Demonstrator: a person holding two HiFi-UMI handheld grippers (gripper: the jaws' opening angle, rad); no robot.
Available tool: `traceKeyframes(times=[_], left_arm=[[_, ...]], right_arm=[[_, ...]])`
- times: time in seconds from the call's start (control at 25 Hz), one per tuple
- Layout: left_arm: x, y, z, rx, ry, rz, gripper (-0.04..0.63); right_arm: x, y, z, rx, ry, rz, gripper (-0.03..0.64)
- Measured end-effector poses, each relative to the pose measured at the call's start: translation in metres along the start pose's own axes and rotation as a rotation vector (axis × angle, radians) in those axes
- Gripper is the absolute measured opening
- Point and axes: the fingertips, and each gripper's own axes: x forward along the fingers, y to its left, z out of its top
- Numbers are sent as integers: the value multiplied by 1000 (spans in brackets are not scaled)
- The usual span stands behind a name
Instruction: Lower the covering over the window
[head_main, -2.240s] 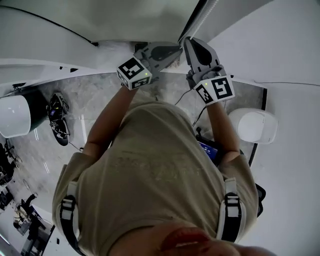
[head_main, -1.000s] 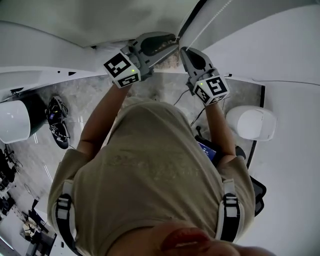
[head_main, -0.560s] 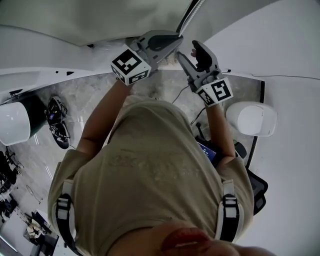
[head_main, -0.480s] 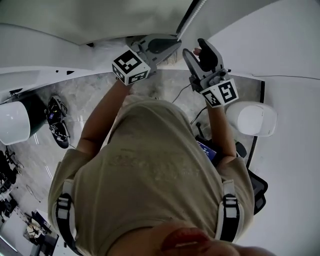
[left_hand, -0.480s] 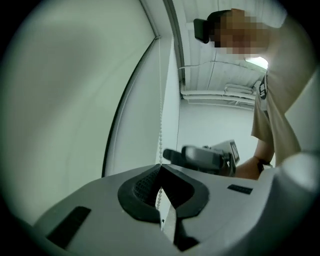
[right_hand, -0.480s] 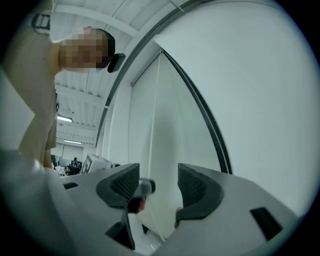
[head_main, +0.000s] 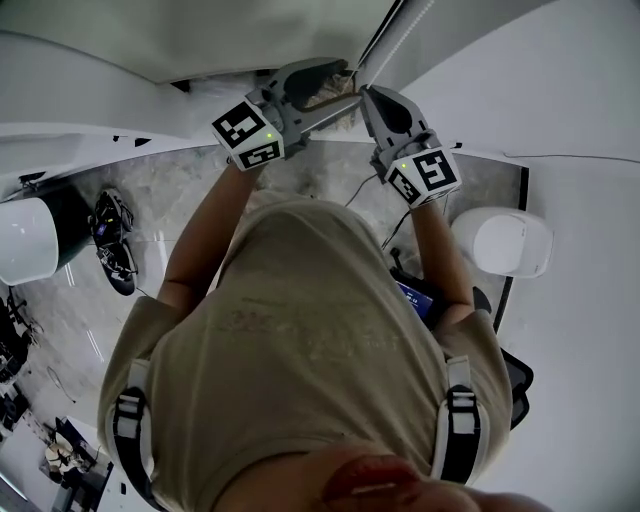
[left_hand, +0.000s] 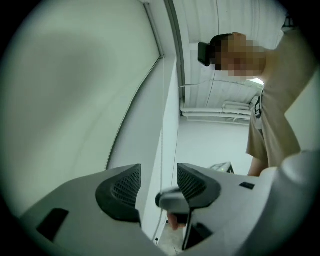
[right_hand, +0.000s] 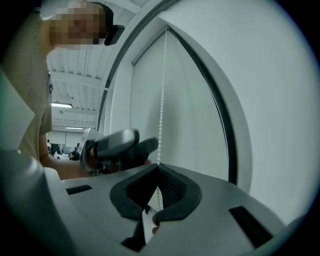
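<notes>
A white bead chain (right_hand: 161, 95) hangs down in front of the pale roller blind (right_hand: 192, 100). My right gripper (right_hand: 158, 169) has just closed and is shut on the chain. In the head view it (head_main: 370, 92) is raised at the window frame, close beside my left gripper (head_main: 346, 82). The left gripper (left_hand: 159, 184) has just been opening; its ribbed pads (left_hand: 125, 186) stand apart. A thin run of the chain (left_hand: 161, 125) passes between them and touches neither pad. The blind (left_hand: 75, 100) fills the left of that view.
The dark window frame (right_hand: 220, 115) curves along the blind's right side. Below me on the stone floor (head_main: 150, 190) are a white rounded seat (head_main: 512, 245), another white shape (head_main: 25, 238), black gear (head_main: 112, 238) and a cable (head_main: 365, 195).
Half a second ago the right gripper was open and further right; it has moved to the chain and shut. The left gripper, then shut, has opened and dropped slightly.
</notes>
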Motion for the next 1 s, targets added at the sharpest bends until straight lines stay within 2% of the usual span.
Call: traceKeyframes(times=[0.08,0.12,0.16,0.24,0.32,0.36,0.4,0.48,0.56,0.68,0.72,0.8,0.84,0.88,1.0], left_arm=[[18,-3,17,27,8,-15,216],[27,-5,20,50,25,-19,191],[33,-8,20,73,43,-15,50],[35,-10,17,103,59,-1,25],[25,-7,17,120,51,15,25],[19,-3,15,121,53,21,25],[15,0,10,115,68,21,25],[8,0,-15,104,137,1,23],[4,-12,-45,82,198,-30,23],[3,-32,-59,67,211,-54,25],[3,-33,-58,79,210,-56,25],[-1,-31,-51,109,190,-73,25],[-5,-27,-43,112,161,-78,81],[-10,-21,-31,107,123,-72,174],[-4,-9,11,83,22,-38,176]], right_arm=[[2,10,-8,6,24,23,9],[3,14,-7,4,24,32,9],[2,17,-7,2,23,38,9],[-2,18,-7,-13,6,36,9],[-13,12,4,-28,-64,18,30],[-20,8,16,-13,-126,9,180],[-26,4,31,5,-187,4,212],[-26,8,54,-4,-236,15,210],[-13,18,58,-45,-193,27,197],[-5,25,51,-49,-133,32,89],[-5,25,51,-48,-130,24,21],[-6,20,50,-60,-129,-18,11],[-7,15,44,-62,-117,-39,11],[-7,10,32,-56,-88,-51,11],[-7,7,-9,-5,15,-37,11]])
